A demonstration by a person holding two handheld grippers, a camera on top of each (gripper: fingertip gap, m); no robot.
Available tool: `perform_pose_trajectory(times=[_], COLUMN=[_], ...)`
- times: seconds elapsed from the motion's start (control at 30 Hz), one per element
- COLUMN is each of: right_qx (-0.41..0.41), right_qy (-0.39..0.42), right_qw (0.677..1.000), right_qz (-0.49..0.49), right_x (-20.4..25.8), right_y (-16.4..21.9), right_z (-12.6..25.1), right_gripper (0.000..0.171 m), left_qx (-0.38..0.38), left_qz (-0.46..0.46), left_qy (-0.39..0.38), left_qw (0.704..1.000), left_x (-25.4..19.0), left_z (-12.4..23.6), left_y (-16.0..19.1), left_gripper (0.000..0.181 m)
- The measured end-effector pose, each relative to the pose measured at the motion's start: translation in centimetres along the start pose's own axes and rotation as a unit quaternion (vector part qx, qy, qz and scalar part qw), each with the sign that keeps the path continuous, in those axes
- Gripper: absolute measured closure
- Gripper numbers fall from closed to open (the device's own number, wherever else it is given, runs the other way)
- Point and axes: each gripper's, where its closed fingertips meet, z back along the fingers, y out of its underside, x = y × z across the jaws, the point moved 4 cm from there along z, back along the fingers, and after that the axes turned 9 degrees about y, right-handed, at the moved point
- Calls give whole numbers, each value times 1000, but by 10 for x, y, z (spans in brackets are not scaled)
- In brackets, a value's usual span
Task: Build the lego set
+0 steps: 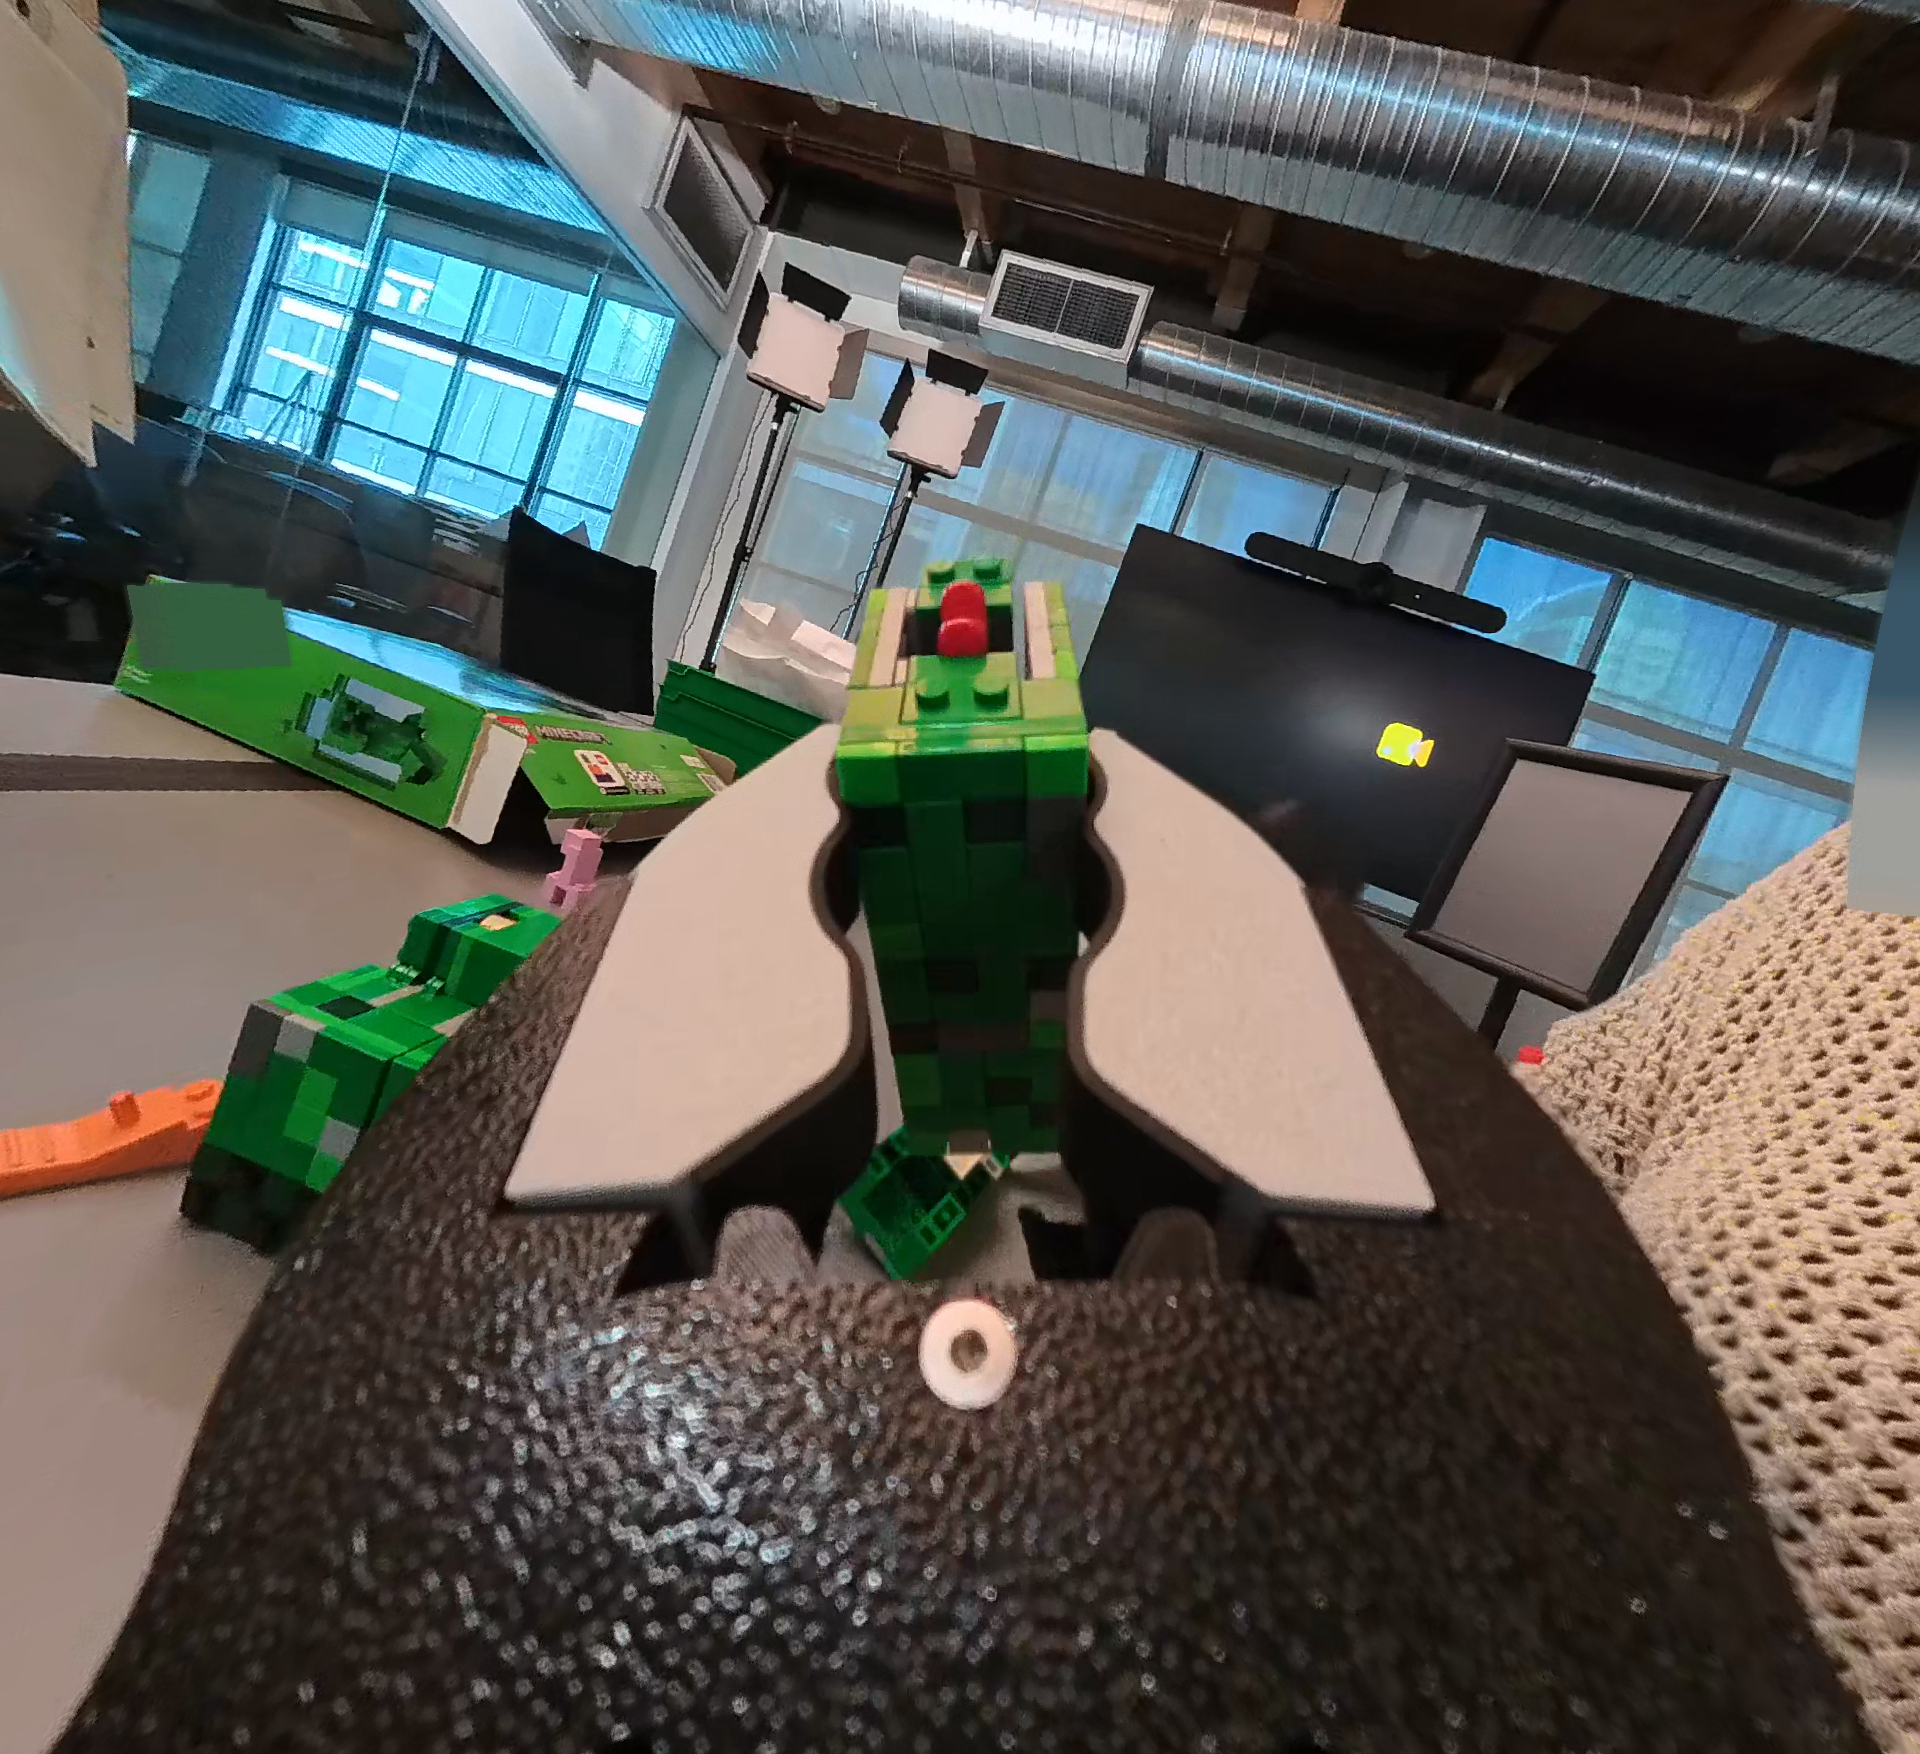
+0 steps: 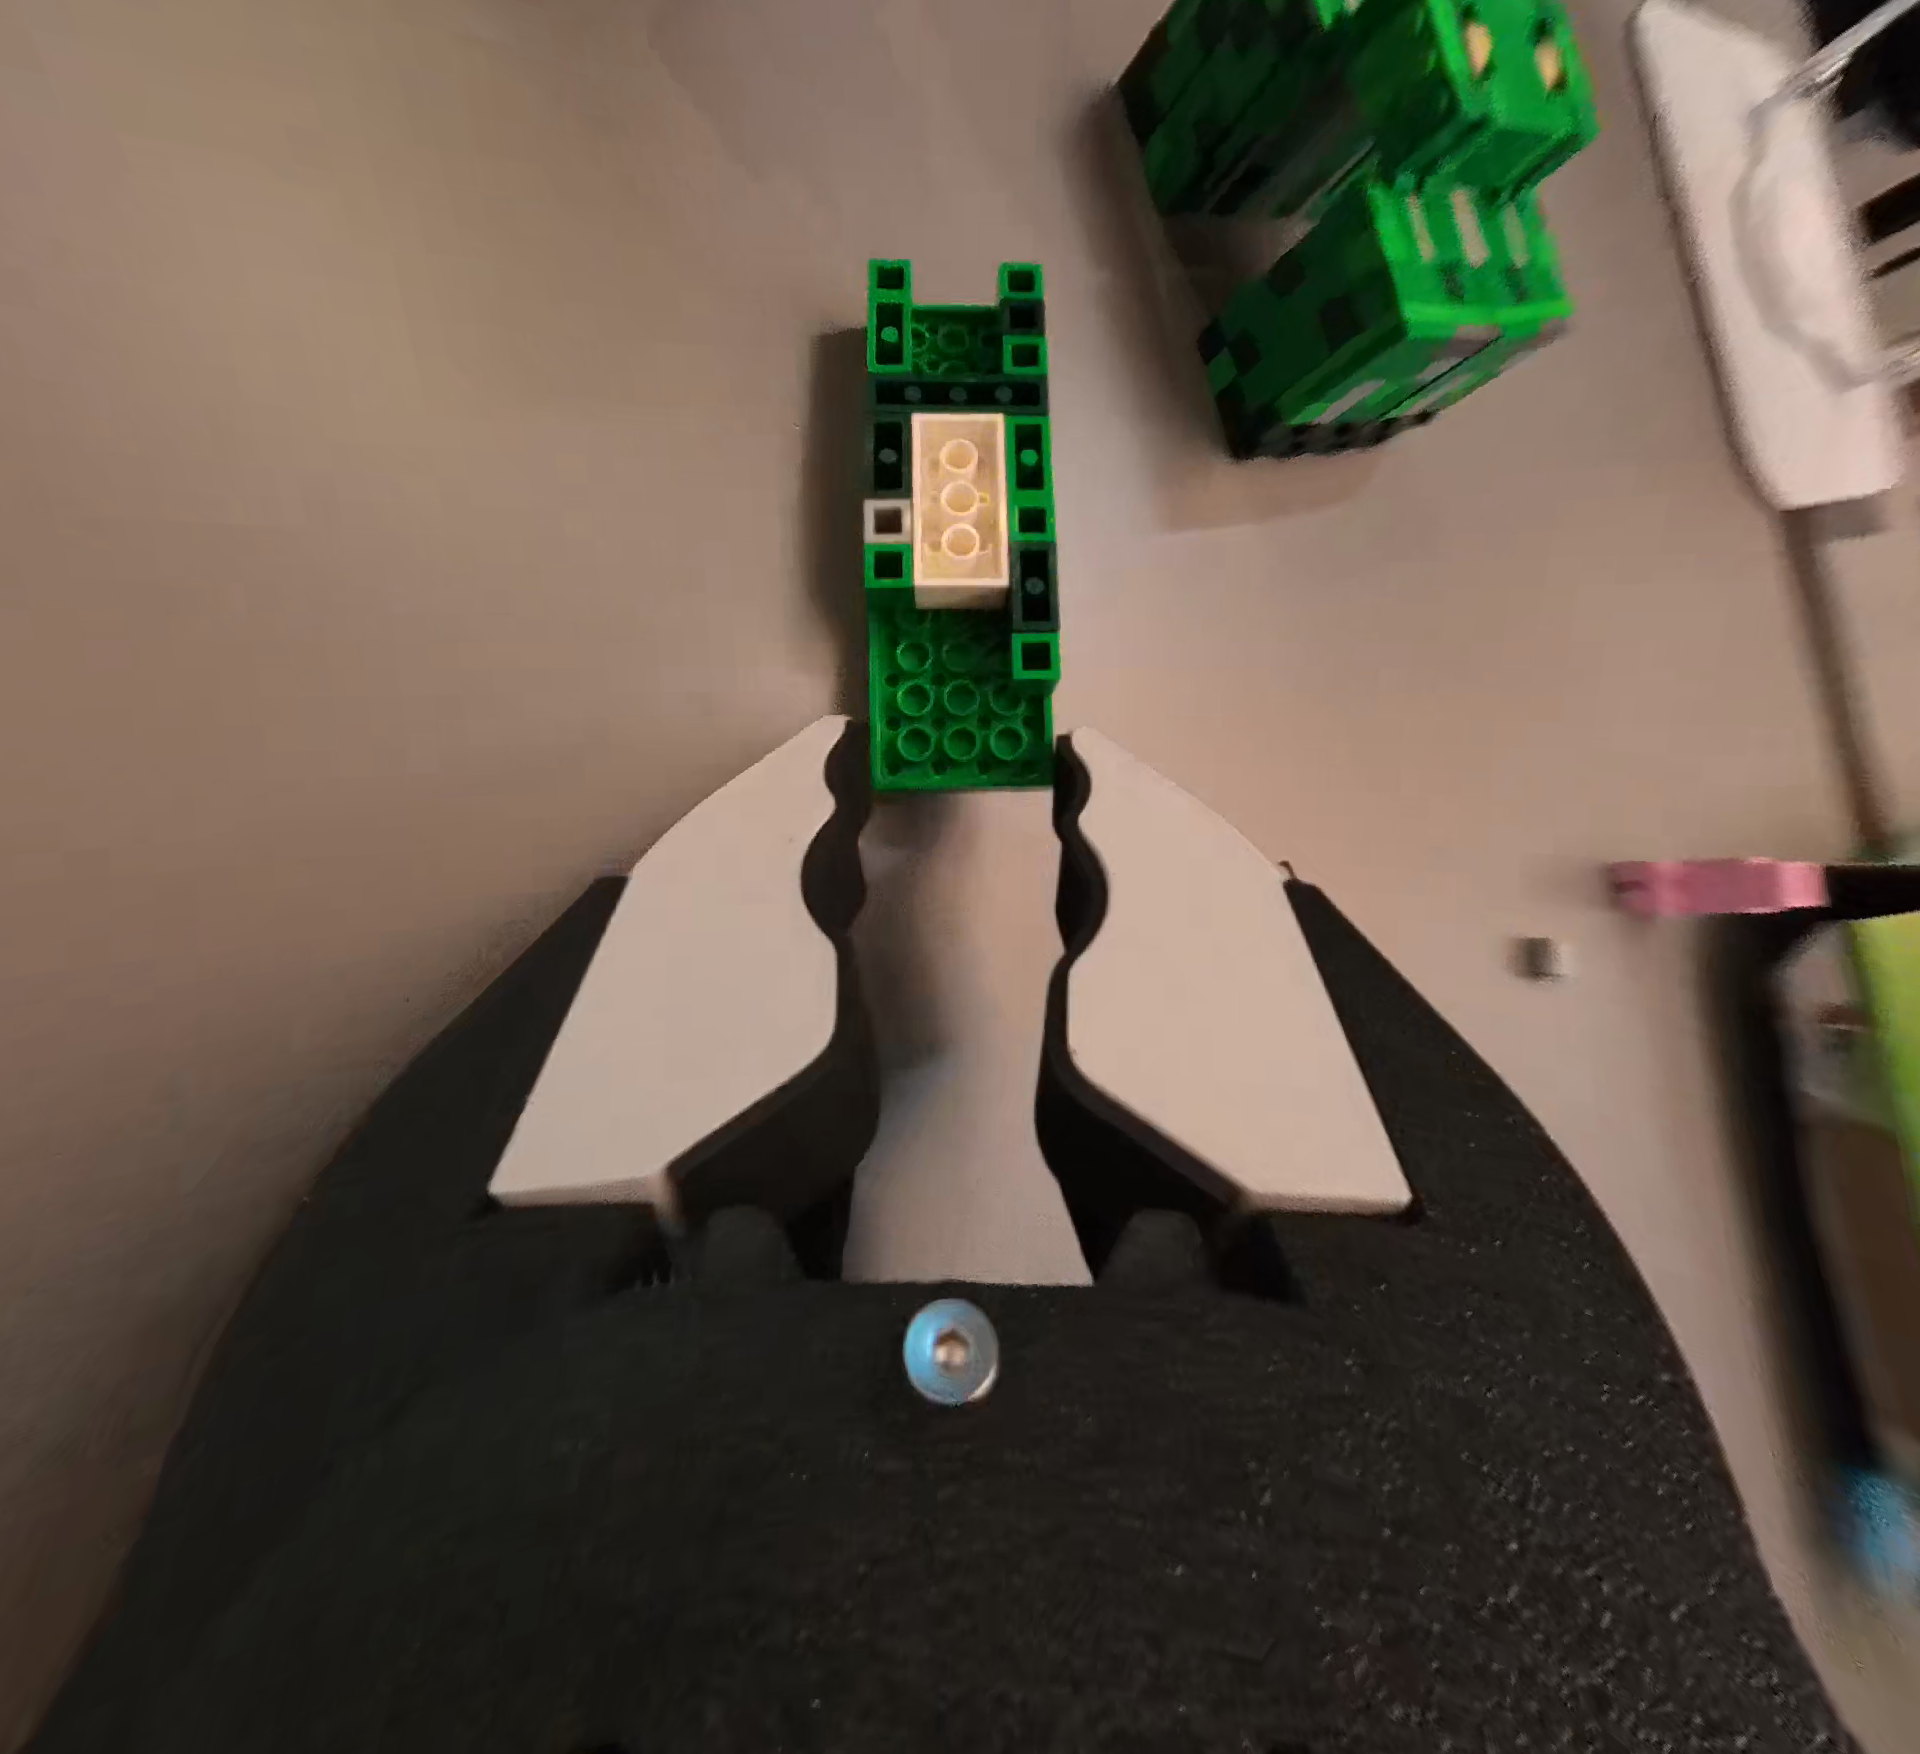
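Observation:
In the left wrist view my left gripper point(image 1: 961, 769) is shut on a tall green pixel-patterned lego column point(image 1: 966, 956) and holds it upright above the table. A red piece point(image 1: 961, 618) sits in the column's open top. In the right wrist view my right gripper point(image 2: 956, 748) is shut on the near end of a flat green lego section point(image 2: 961, 696), seen from its underside, with a cream brick point(image 2: 958, 509) in its middle. It stays sharp while the table point(image 2: 416, 354) blurs. A larger green lego block assembly point(image 2: 1371, 177) lies on the table to the far right, and also shows in the left wrist view point(image 1: 343, 1060).
An orange brick separator point(image 1: 94, 1143) and a pink lego figure point(image 1: 575, 868) lie on the grey table point(image 1: 156, 873). The open green set box point(image 1: 416, 738) lies farther back. A knitted sleeve point(image 1: 1766, 1185) is at the right. A pink piece point(image 2: 1714, 883) and a small grey piece point(image 2: 1538, 956) lie right of my right gripper.

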Motion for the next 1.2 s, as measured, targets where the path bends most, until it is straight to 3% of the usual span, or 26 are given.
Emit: perform_pose_trajectory(times=[0.17, 0.3, 0.4, 0.5, 0.7, 0.73, 0.8, 0.87, 0.9, 0.97, 1.03, 1.2], right_qx=[-4, -39, -91, -112, -130, -129, -134, -120, -106, -55, -22, 21], right_qy=[159, 257, 249, 215, 173, 168, 146, 77, 35, -72, -136, -159], right_qw=[964, 869, 809, 797, 794, 810, 886, 971, 991, 987, 960, 942], right_qz=[211, 422, 525, 554, 568, 546, 419, 194, 70, -133, -243, -294], right_x=[-8, 0, 18, 26, 31, 29, 17, -1, -10, -17, -17, -18], right_y=[-4, -12, -15, -14, -14, -13, -16, -14, -12, -1, 7, 11], right_z=[7, 15, 20, 25, 38, 40, 45, 44, 41, 30, 21, 2], right_gripper=[138, 138, 128, 113, 117, 119, 125, 124, 122, 114, 113, 110], left_qx=[4, 13, 15, 20, 27, 26, 20, 12, 9, 9, 13, 39], left_qz=[3, 2, 14, 20, 20, 21, 24, 30, 32, 35, 37, 40], left_qy=[-1, -3, -1, 3, 7, 5, 0, -1, -2, -3, -2, 2], left_qw=[1000, 1000, 1000, 1000, 999, 999, 1000, 999, 999, 999, 999, 998], left_x=[0, 1, 3, 2, 1, 2, 3, 4, 5, 5, 4, 1], left_z=[0, -1, -2, -4, -5, -4, -3, -1, -1, -1, -2, -7], left_y=[2, 5, 8, 10, 13, 13, 11, 10, 9, 9, 10, 16], left_gripper=[144, 144, 144, 144, 144, 144, 144, 144, 144, 144, 144, 144])
